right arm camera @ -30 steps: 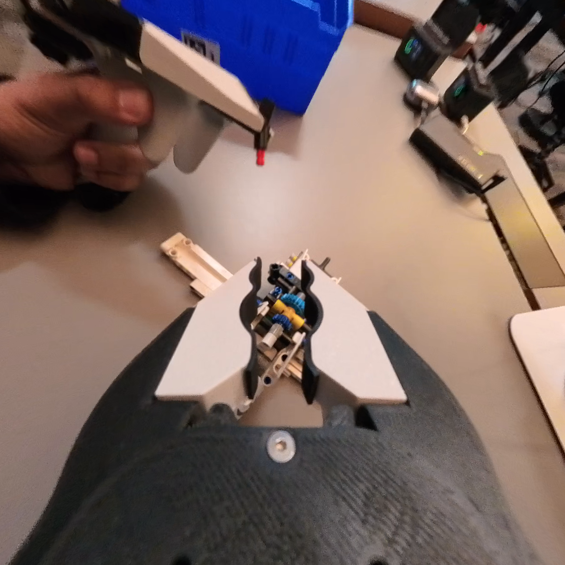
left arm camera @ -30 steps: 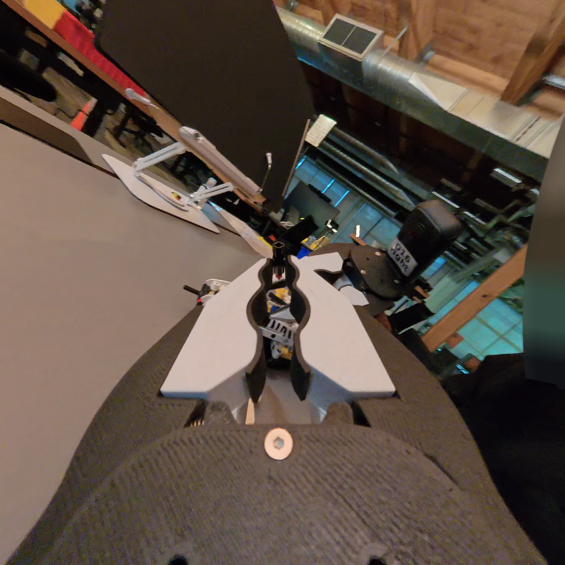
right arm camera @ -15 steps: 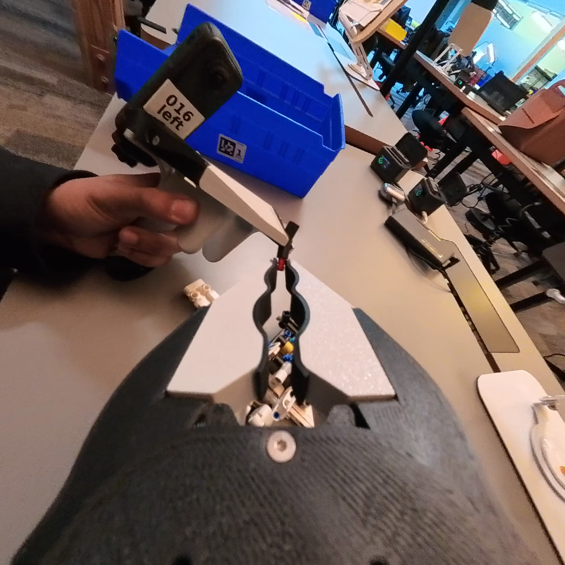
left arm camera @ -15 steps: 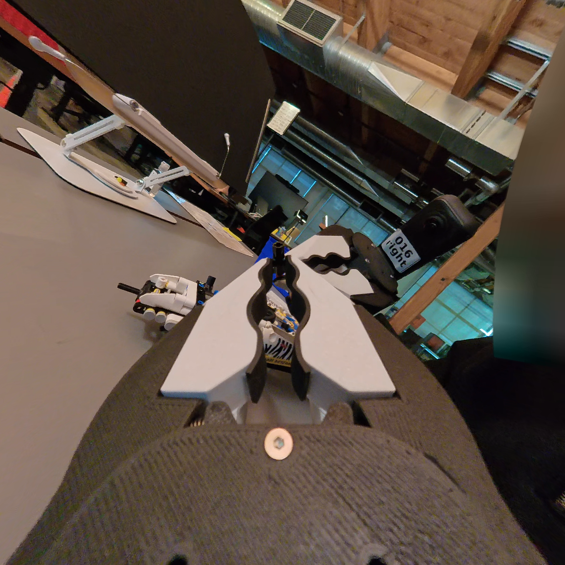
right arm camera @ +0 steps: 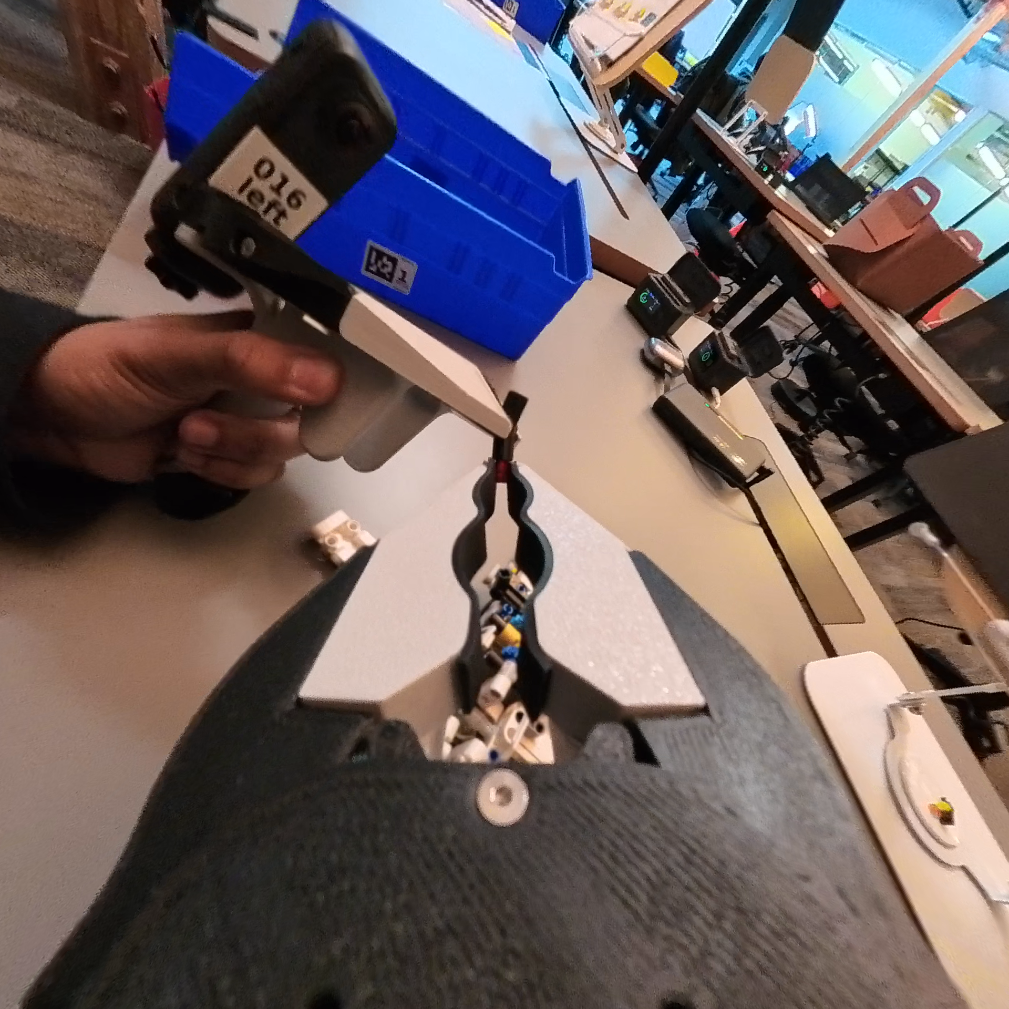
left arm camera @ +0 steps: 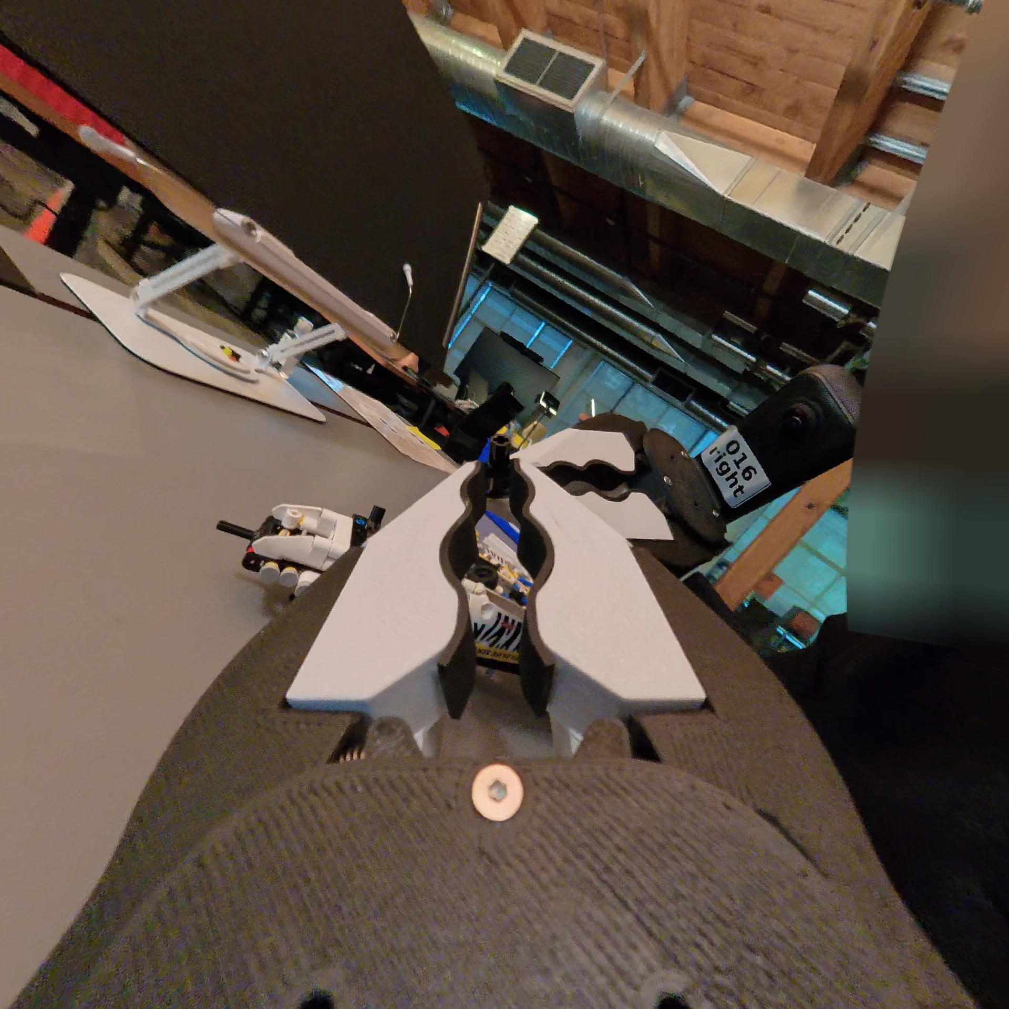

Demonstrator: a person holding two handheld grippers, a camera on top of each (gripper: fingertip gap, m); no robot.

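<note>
My left gripper (left arm camera: 498,474) is shut on a small black pin (left arm camera: 498,456) that sticks up past its fingertips. The right wrist view shows the same left gripper (right arm camera: 510,428), held by a hand (right arm camera: 164,393) above the grey table (right arm camera: 136,628), with the black pin (right arm camera: 513,409) hanging down to a red end (right arm camera: 501,470). My right gripper (right arm camera: 501,475) is shut, and the red end sits between its fingertips. In the left wrist view, the right gripper (left arm camera: 532,456) meets the pin from the right. A white brick model (left arm camera: 306,538) lies on the table (left arm camera: 109,491) under both grippers.
A blue bin (right arm camera: 464,218) stands behind the left gripper. A small white brick (right arm camera: 338,540) lies on the table. Black devices with green lights (right arm camera: 671,295) and a flat black box (right arm camera: 710,431) sit to the right. A white board with a stand (right arm camera: 873,764) is at the front right. My two grippers' fingertips are within a few centimetres of each other.
My right gripper rose from over the brick model, shut its jaws and came onto the red end of the pin. The left gripper kept hold of the pin throughout.
</note>
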